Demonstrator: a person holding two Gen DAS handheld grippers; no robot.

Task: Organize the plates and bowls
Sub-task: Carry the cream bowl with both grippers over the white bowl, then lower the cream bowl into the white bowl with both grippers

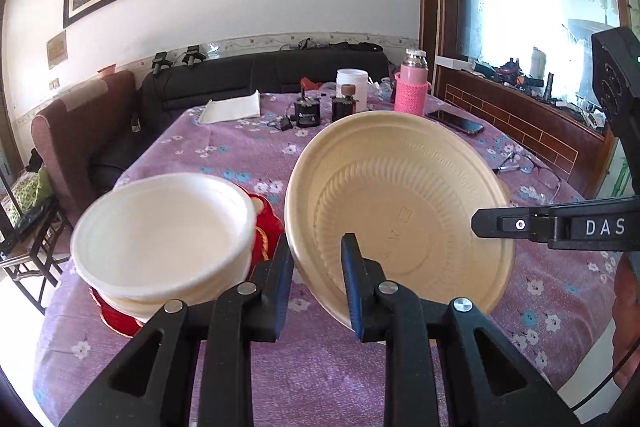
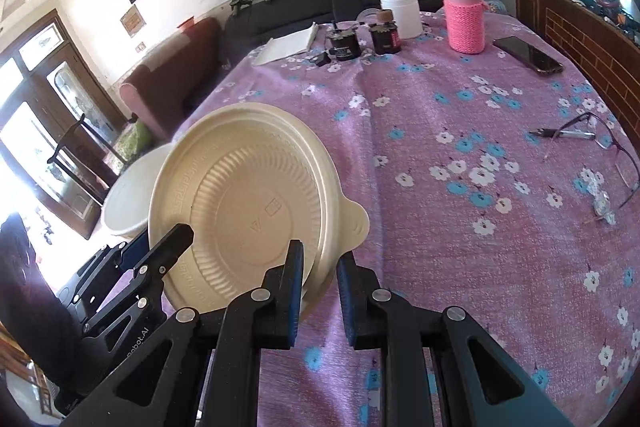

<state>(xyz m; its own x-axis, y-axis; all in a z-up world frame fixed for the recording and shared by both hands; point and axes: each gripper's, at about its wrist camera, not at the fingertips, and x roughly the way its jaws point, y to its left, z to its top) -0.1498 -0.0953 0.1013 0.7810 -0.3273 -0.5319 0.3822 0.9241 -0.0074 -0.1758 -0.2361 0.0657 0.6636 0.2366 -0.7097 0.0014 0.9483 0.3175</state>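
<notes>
A beige plastic plate is held tilted on edge above the table. My left gripper has a finger on each side of its lower left rim. My right gripper is shut on the opposite rim, near the plate's small tab; the plate fills the left of the right wrist view. The right gripper's fingers also show at the plate's right edge in the left wrist view. A stack of white bowls sits on a red plate to the left.
The table has a purple flowered cloth. At its far end stand a pink bottle, a white jar, two dark jars, a folded cloth and a phone. Glasses and a pen lie at right.
</notes>
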